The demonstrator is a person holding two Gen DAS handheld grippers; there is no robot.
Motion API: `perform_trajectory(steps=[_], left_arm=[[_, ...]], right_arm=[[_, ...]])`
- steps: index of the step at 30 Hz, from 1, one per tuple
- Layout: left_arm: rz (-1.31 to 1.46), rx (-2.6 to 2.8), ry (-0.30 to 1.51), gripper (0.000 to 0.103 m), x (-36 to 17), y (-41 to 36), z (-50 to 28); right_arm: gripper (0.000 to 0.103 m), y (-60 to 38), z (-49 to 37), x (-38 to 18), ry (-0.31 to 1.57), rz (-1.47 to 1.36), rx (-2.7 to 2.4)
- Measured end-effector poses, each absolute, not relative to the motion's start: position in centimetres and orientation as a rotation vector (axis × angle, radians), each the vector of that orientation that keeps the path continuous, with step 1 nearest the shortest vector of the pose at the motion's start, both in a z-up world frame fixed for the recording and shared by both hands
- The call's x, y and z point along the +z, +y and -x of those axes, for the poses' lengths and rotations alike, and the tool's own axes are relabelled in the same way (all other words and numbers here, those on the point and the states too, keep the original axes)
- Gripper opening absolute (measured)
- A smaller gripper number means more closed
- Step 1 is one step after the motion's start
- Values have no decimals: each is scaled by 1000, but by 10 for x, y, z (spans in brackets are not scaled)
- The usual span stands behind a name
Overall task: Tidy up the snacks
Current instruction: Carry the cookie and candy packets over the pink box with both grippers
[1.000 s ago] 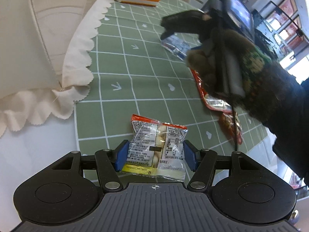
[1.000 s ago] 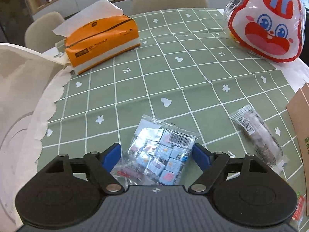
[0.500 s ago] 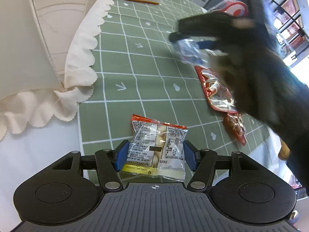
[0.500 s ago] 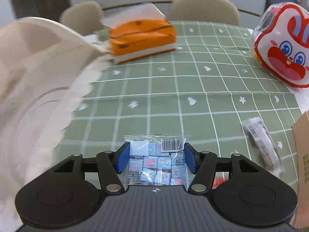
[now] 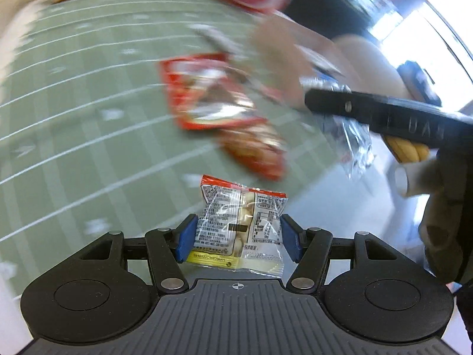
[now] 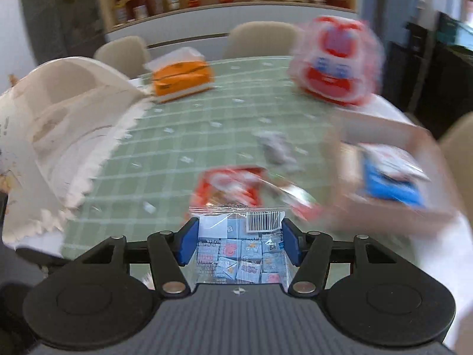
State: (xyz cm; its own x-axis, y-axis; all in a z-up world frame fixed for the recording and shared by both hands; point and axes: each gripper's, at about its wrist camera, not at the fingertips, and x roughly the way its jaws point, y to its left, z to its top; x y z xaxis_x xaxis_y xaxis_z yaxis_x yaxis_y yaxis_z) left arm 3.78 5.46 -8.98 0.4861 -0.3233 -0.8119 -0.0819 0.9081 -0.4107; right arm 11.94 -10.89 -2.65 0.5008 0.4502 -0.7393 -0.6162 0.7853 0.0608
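My left gripper (image 5: 238, 238) is shut on a clear snack packet with a red top and yellow strip (image 5: 241, 222), held above the table's near edge. My right gripper (image 6: 239, 244) is shut on a clear bag of small blue and pink candy boxes (image 6: 241, 251), held above the table. The right gripper also shows from the side in the left wrist view (image 5: 384, 112), with its clear bag hanging below. Red snack bags (image 5: 212, 97) lie on the green checked tablecloth (image 5: 74, 103). A cardboard box (image 6: 393, 174) with blue packets stands at the right.
A cream scalloped cloth basket (image 6: 59, 130) stands at the left. An orange tissue pack (image 6: 180, 78) and a red-and-white cartoon-face bag (image 6: 334, 62) sit at the far side. A small grey packet (image 6: 275, 148) lies mid-table. Chairs stand behind the table.
Both grippers swung to the right with their packets still held. The right gripper lifted its candy bag up off the cloth. The views are now blurred by motion.
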Motion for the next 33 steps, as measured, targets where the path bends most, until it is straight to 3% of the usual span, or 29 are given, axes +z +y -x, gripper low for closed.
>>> perform_trajectory(steps=[6,11,22,27,33], left_arm=[[349,-338,1040,66,-64,-17,-72],[328,-375,871,66,-15,-46,-102],[144,-232,685,66,44,-97,-203],[127,-214,693,66,30,-117,-241],[307,-216,833,66,-38,-117,-304]], right_arm=[[59,-212,-111,-2,757,178,477],[59,-274,-121,33,653,117,396],[59,-332,-154,59,524,68,368],[59,-356,-174,58,517,66,366],[59,-380,-197,42,555,65,377]])
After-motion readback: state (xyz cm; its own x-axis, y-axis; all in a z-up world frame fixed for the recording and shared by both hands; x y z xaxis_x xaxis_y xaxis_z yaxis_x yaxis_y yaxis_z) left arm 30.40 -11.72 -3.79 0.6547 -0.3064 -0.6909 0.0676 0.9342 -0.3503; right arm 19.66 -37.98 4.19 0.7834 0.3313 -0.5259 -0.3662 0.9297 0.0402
